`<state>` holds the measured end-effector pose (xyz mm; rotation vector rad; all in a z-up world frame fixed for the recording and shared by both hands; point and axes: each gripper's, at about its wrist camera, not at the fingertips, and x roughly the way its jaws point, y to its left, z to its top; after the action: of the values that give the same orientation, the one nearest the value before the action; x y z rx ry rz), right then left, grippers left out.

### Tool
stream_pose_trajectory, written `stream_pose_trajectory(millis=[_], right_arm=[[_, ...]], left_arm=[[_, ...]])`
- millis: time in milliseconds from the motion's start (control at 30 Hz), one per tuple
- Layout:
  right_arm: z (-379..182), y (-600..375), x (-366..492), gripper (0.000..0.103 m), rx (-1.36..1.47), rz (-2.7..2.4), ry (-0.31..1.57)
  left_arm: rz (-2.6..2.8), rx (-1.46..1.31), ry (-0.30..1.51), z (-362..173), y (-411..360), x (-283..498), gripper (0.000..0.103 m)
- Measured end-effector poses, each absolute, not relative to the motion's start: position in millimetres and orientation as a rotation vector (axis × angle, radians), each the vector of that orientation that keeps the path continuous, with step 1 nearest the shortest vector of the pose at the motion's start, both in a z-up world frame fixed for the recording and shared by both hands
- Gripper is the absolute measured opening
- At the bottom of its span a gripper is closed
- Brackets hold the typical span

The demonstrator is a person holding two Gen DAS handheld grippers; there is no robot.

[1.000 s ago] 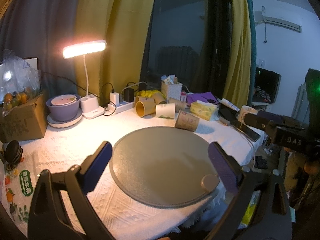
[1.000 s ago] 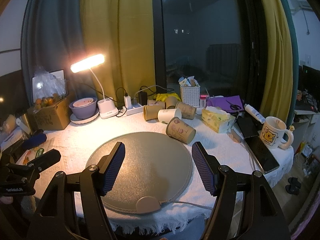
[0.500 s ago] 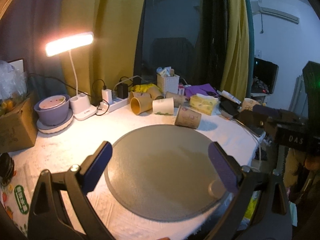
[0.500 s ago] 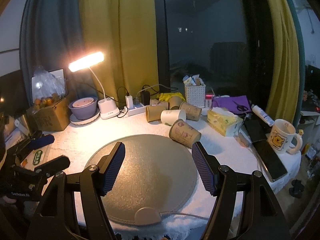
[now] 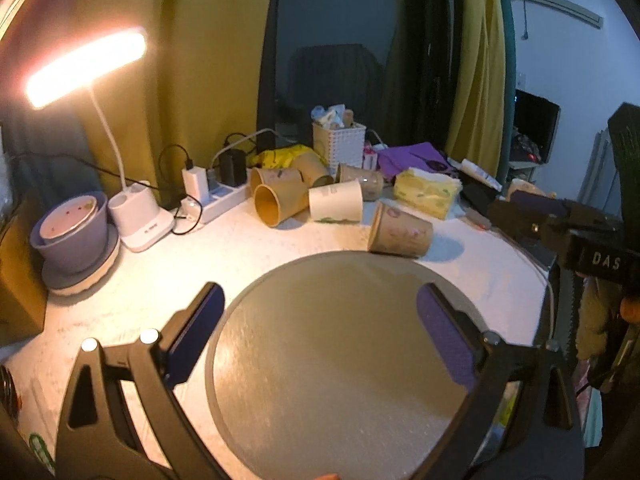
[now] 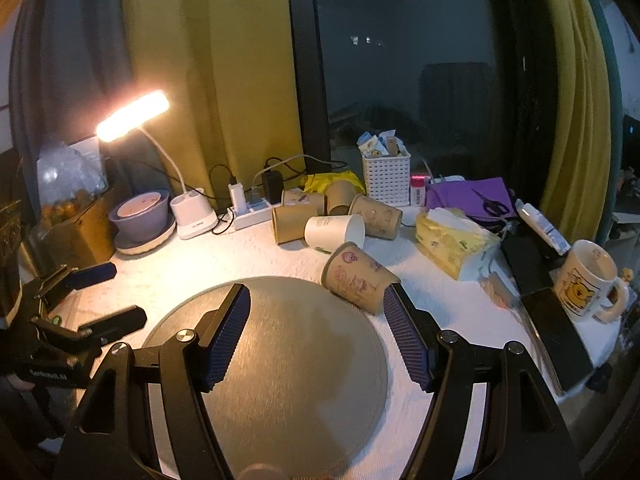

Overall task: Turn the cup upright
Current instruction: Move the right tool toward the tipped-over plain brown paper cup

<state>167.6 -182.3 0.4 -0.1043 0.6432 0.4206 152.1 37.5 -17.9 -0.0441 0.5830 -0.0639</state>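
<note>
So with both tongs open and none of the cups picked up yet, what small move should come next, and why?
Probably ease the right tongs forward and slightly right to straddle the printed paper cup. It lies on its side at the far edge of the round mat, nearest of the tipped cups, and the tongs are open and empty, with the right fingertip already beside it. The left tongs are further off.

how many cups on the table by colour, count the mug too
brown paper cups: 5
white paper cup: 1
ceramic mug: 1
total: 7
</note>
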Motion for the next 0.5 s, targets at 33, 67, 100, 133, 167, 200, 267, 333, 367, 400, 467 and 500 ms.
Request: stream_pose_trajectory(millis=[33, 67, 100, 133, 167, 200, 267, 333, 367, 400, 467, 500], right_arm=[[-1.3, -181.3, 173.3, 0.072, -0.102, 0.422, 0.645], [-3.3, -179.1, 182.0, 0.072, -0.101, 0.423, 0.649], [-5.3, -177.1, 189.0, 0.072, -0.101, 0.425, 0.653], [-7.2, -175.8, 194.8, 0.072, -0.102, 0.426, 0.657], [-9.4, -174.3, 201.6, 0.072, -0.102, 0.427, 0.662], [-11.9, -172.8, 209.4, 0.072, -0.103, 0.428, 0.668], [-17.6, -169.4, 224.0, 0.072, -0.107, 0.425, 0.684], [-23.2, -166.9, 238.9, 0.072, -0.106, 0.422, 0.703], [-26.1, -165.8, 247.8, 0.072, -0.101, 0.417, 0.717], [-28.7, -164.0, 257.9, 0.072, -0.091, 0.41, 0.733], [-31.8, -159.5, 276.5, 0.072, -0.079, 0.411, 0.744], [-33.2, -157.8, 282.3, 0.072, -0.081, 0.409, 0.743]], left_arm=[[-0.065, -0.038, 0.588, -18.6, 38.7, 159.3, 0.098], [-0.066, -0.033, 0.594, -19.3, 40.2, 165.9, 0.098], [-0.066, -0.028, 0.601, -20.3, 42.9, 174.9, 0.098], [-0.068, -0.024, 0.609, -21.4, 44.8, 182.4, 0.098], [-0.07, -0.024, 0.621, -23.1, 48.1, 192.5, 0.098], [-0.071, -0.022, 0.628, -23.8, 50.0, 199.1, 0.098], [-0.07, -0.016, 0.637, -25.6, 54.0, 214.8, 0.098], [-0.07, -0.007, 0.641, -26.8, 56.6, 229.1, 0.098], [-0.07, -0.004, 0.644, -27.3, 58.6, 239.4, 0.098], [-0.072, -0.004, 0.647, -27.9, 59.9, 246.2, 0.098], [-0.077, -0.009, 0.649, -27.4, 63.2, 264.1, 0.098], [-0.078, -0.006, 0.647, -26.9, 64.1, 271.3, 0.098]])
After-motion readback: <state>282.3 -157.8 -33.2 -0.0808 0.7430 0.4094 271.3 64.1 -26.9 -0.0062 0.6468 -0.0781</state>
